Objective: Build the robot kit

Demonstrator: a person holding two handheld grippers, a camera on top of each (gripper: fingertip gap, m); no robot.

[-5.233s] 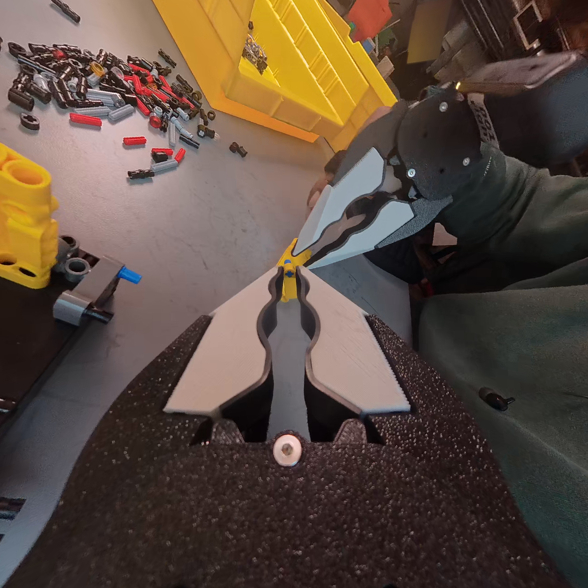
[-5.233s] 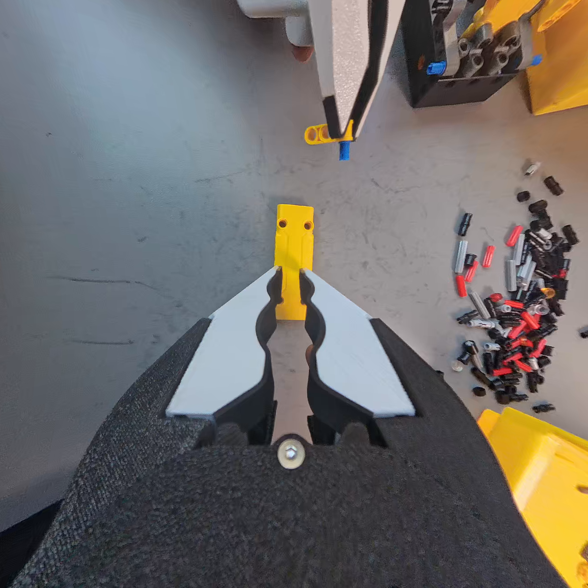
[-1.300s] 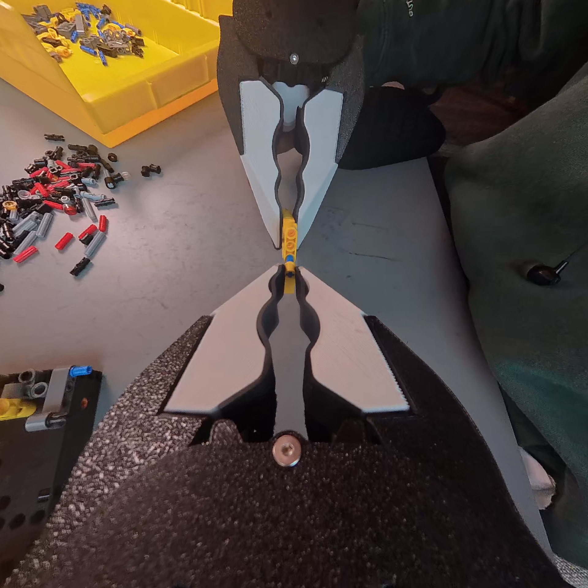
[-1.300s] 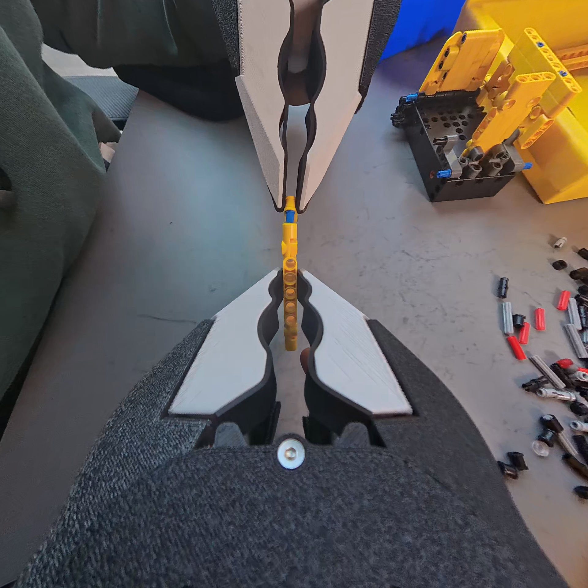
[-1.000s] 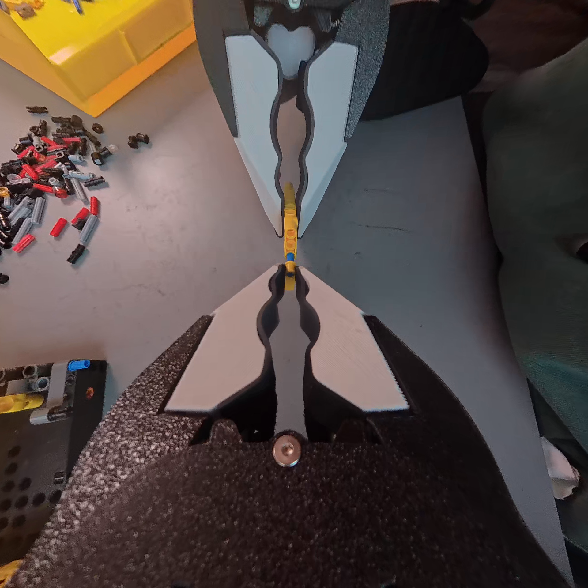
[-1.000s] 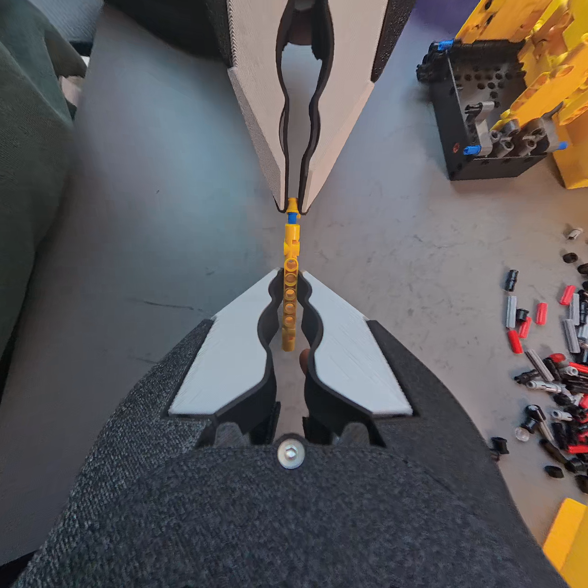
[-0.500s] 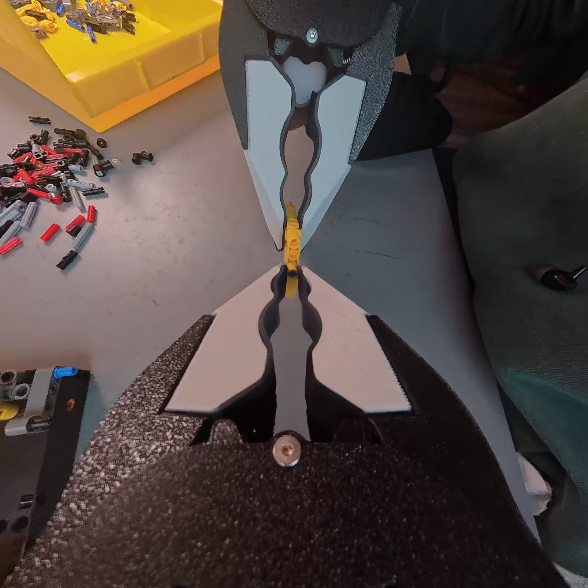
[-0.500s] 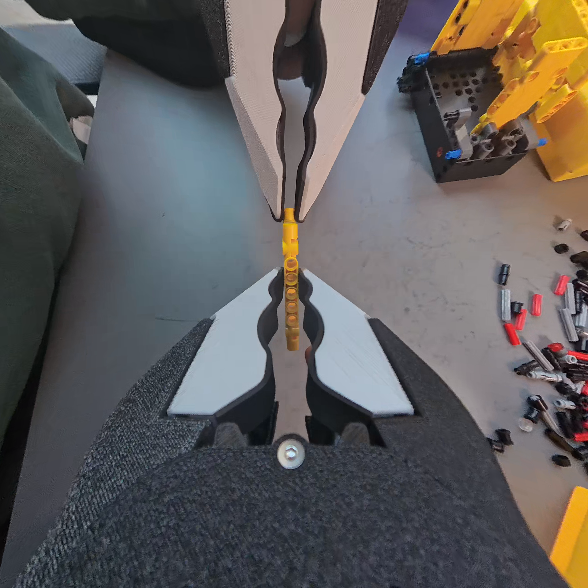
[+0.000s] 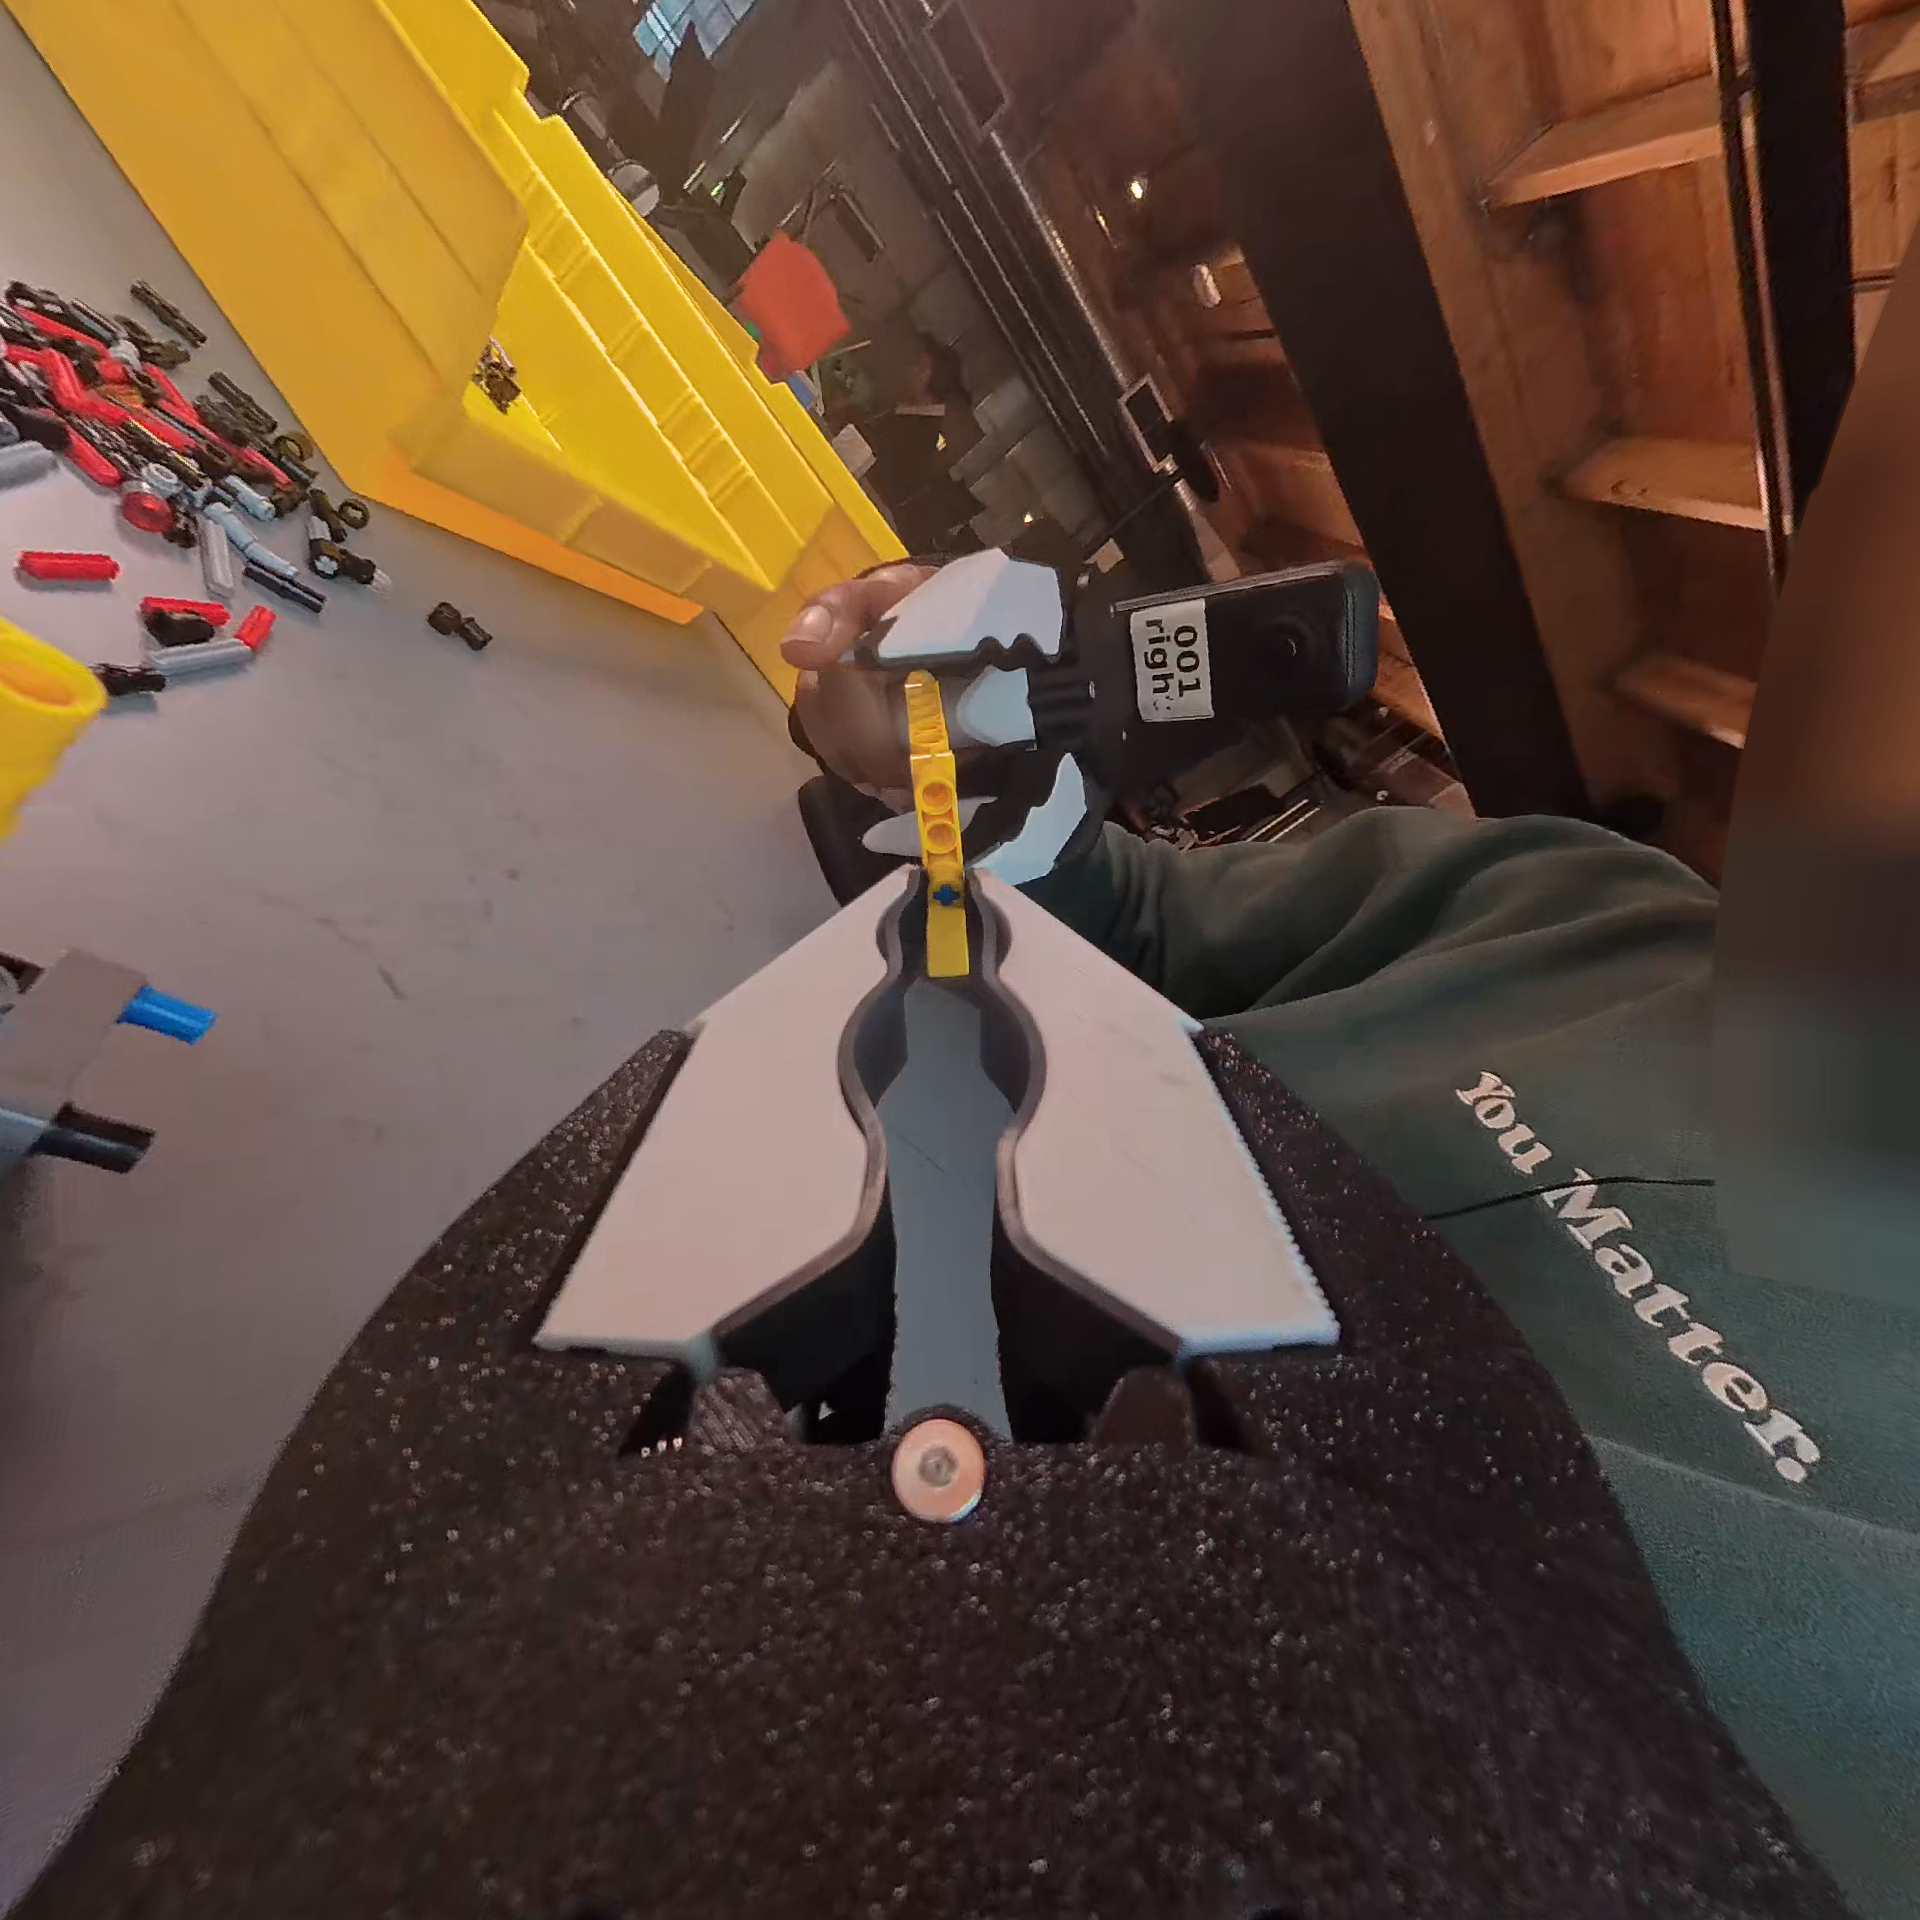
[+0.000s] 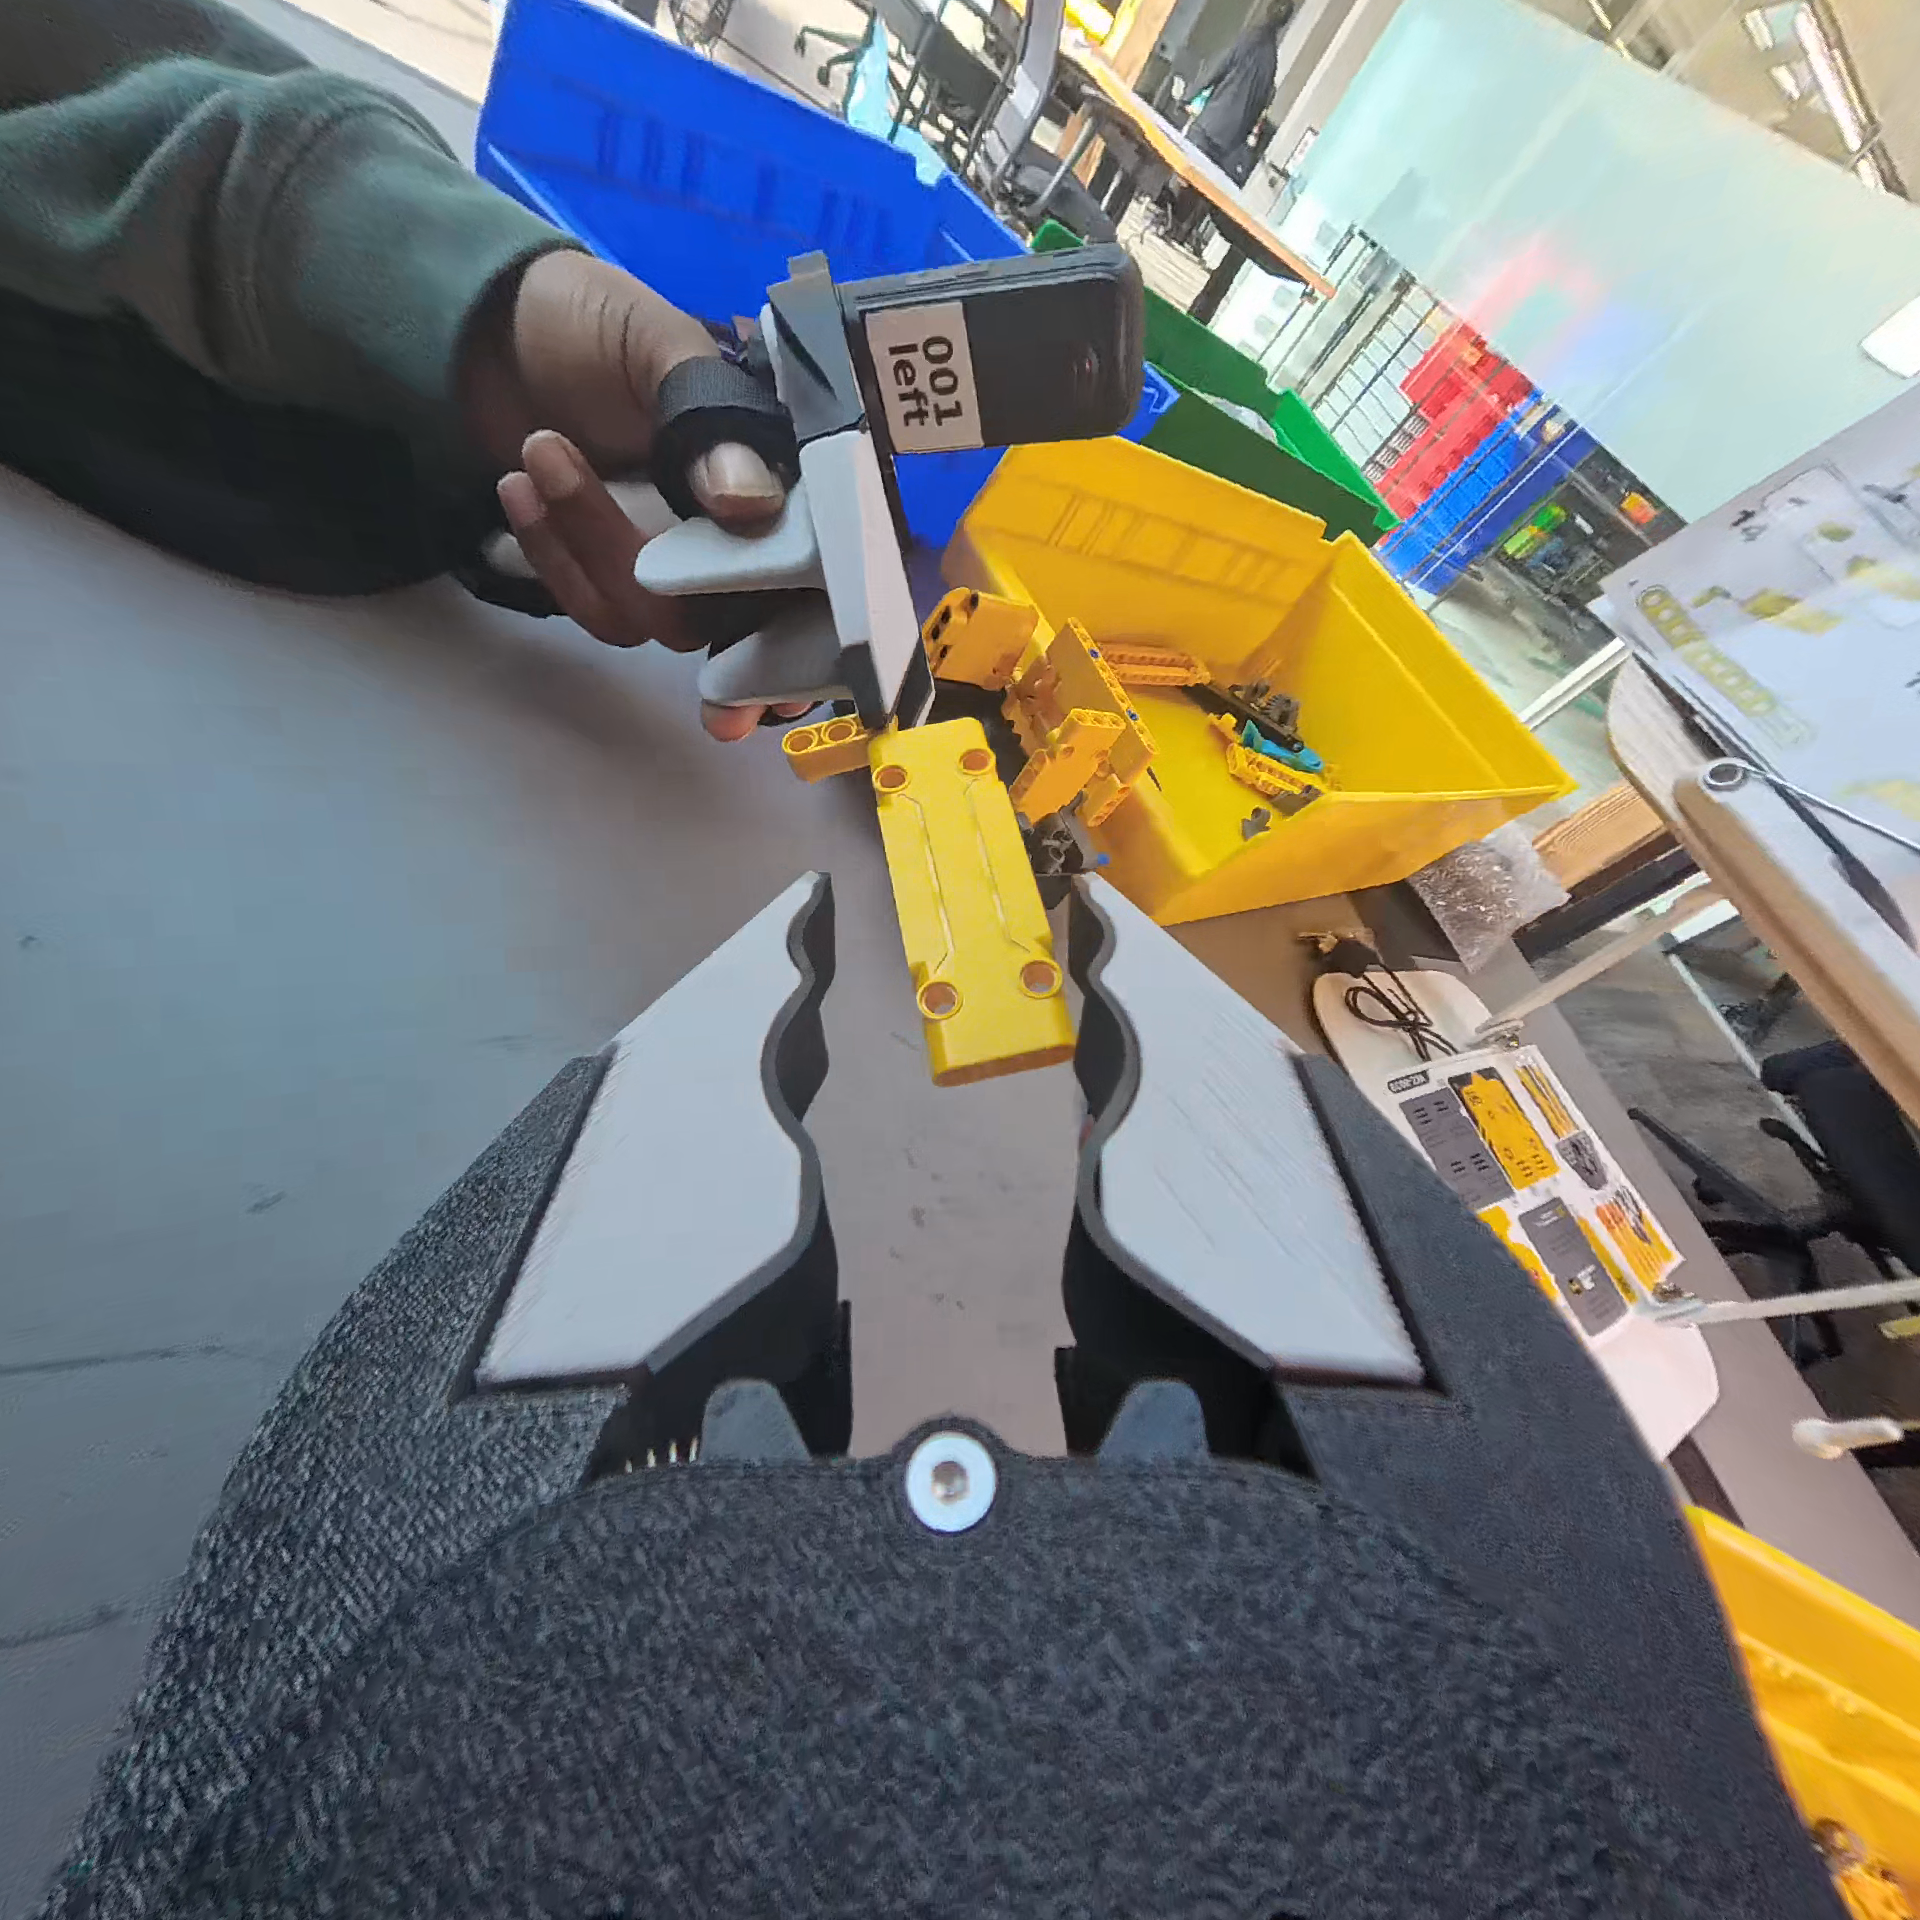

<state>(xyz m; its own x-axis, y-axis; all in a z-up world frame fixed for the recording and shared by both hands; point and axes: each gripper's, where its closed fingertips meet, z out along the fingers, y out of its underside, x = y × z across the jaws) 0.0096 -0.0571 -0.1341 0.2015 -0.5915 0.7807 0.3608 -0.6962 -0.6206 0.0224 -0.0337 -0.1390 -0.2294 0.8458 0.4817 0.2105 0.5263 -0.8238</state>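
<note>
My left gripper (image 9: 943, 883) is shut on a short yellow beam (image 9: 945, 940) with a blue pin (image 9: 943, 894). The beam is joined to a flat yellow panel (image 9: 932, 774), seen edge-on here and held above the grey table (image 9: 468, 831). In the right wrist view the panel (image 10: 966, 914) lies between the spread fingers of my right gripper (image 10: 951, 883), which is open and seems clear of it. The left gripper (image 10: 883, 712) pinches the beam (image 10: 826, 746) at the panel's far end. The right gripper's fingers (image 9: 966, 623) show side-on, apart, around the panel.
Yellow bins (image 9: 468, 312) and a pile of loose red, black and grey pins (image 9: 104, 416) lie left. A grey piece with a blue pin (image 9: 156, 1013) is near left. A yellow bin (image 10: 1351, 665), a yellow-and-black model (image 10: 1070, 727), a blue bin (image 10: 707, 177) and a leaflet (image 10: 1527, 1174) lie ahead. My two grippers' fingertips are within a few centimetres of each other.
The right gripper has opened and let go of the yellow panel. The panel now hangs from the beam in the left gripper. Both grippers have tilted away from their tip-to-tip line.
</note>
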